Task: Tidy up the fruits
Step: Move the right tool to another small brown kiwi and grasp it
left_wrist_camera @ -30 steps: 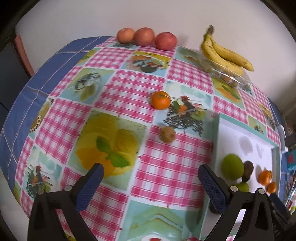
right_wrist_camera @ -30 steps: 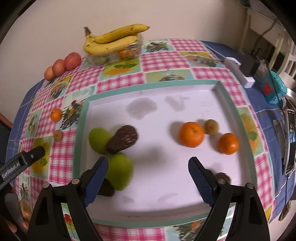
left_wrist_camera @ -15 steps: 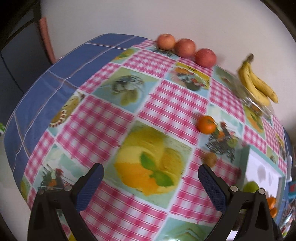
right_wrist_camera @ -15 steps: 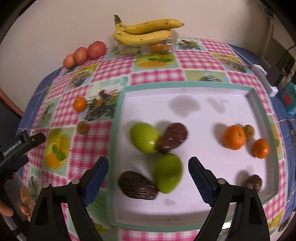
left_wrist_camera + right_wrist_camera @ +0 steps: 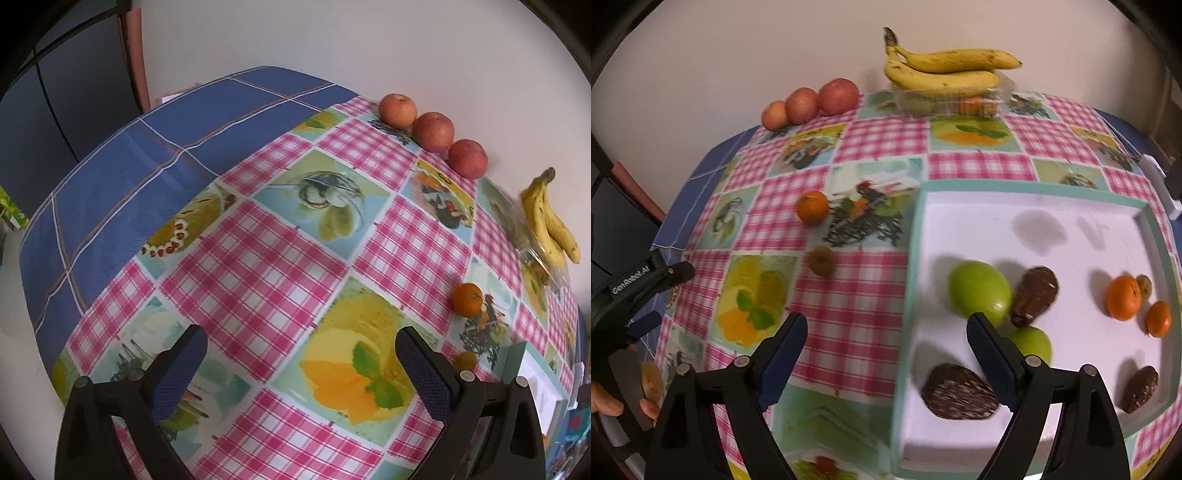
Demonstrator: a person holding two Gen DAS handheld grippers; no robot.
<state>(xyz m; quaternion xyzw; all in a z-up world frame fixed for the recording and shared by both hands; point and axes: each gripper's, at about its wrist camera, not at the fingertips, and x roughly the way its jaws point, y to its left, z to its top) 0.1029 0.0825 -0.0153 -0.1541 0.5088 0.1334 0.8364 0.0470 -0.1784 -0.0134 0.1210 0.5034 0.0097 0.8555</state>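
Note:
A white tray [image 5: 1027, 206] with a teal rim holds two green fruits [image 5: 979, 288], dark brown fruits [image 5: 1034, 295], two oranges [image 5: 1123, 297] and a small brown fruit. On the cloth to its left lie an orange [image 5: 812, 207] [image 5: 467, 299] and a small brown fruit [image 5: 821, 260] [image 5: 464, 361]. My right gripper [image 5: 886, 354] is open above the tray's left rim, holding nothing. My left gripper [image 5: 301, 363] is open over the table's left part, far from the fruit; it also shows at the left edge of the right wrist view as the left gripper [image 5: 639, 284].
Three red apples [image 5: 433, 131] [image 5: 809, 103] line the wall. Bananas [image 5: 945, 70] [image 5: 550, 229] lie on a clear plastic box [image 5: 953, 101] at the back. Blue cloth [image 5: 147, 162] covers the table's left end. A hand [image 5: 605, 406] shows at lower left.
Both grippers swung left. The left wrist view turned away from the tray toward the blue cloth end. The right gripper moved from over the tray to its left rim. Both stayed open.

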